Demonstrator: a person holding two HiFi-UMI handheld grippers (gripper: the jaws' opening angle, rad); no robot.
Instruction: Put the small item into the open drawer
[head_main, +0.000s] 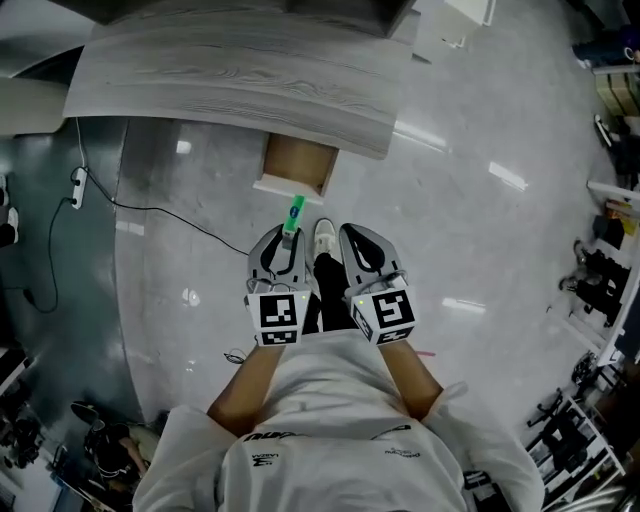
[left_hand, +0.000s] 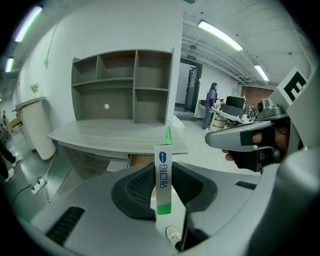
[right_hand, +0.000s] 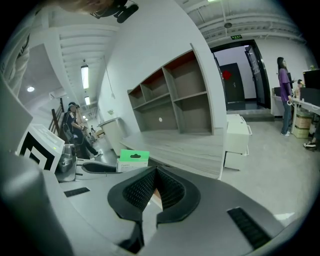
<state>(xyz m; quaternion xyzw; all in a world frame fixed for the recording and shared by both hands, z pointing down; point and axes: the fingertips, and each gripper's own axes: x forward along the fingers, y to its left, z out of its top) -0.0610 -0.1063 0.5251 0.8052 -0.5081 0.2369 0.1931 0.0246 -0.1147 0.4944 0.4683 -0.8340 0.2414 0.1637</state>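
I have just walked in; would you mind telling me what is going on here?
A person stands in front of a grey desk with a gripper in each hand. The left gripper is clamped on a small white-and-green box, held upright between its jaws. The right gripper is beside it, shut and empty. The open drawer under the desk's front edge is just ahead, and the box is not yet in it.

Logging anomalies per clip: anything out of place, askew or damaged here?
Nothing stands out: the left gripper holds the small box straight between its jaws, and the drawer under the desk stands open.
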